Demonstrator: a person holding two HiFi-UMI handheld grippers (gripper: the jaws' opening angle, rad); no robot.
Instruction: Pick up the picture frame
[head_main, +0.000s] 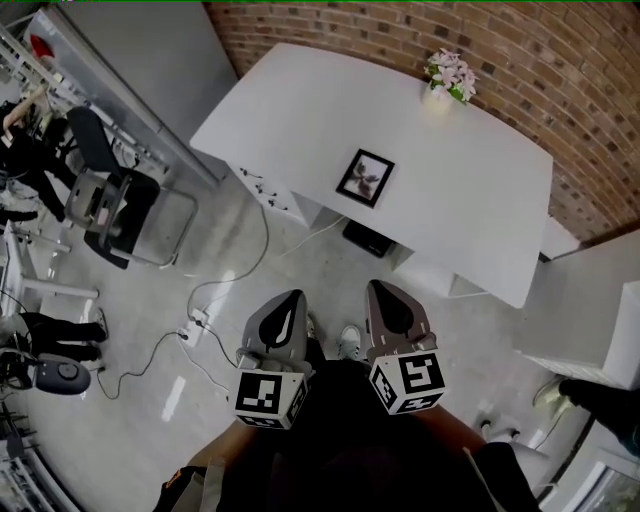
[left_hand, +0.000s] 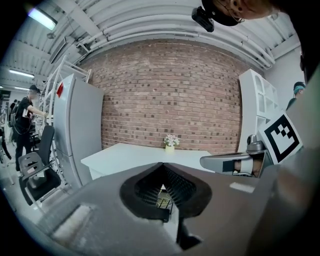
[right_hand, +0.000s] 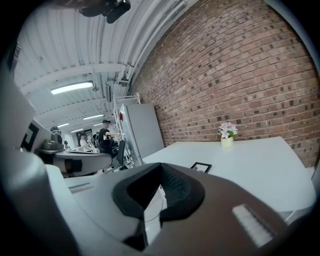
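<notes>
A black picture frame lies flat near the front edge of the white table; the right gripper view shows the frame on the tabletop ahead. My left gripper and right gripper hang side by side over the floor, short of the table, both shut and empty. In the left gripper view my left gripper points at the table, with the right gripper's body to its right. The right gripper also shows shut jaws with nothing between them.
A small vase of pink flowers stands at the table's far edge by the brick wall. A black box sits under the table. Cables trail over the floor. An office chair and people stand at left; white shelving at right.
</notes>
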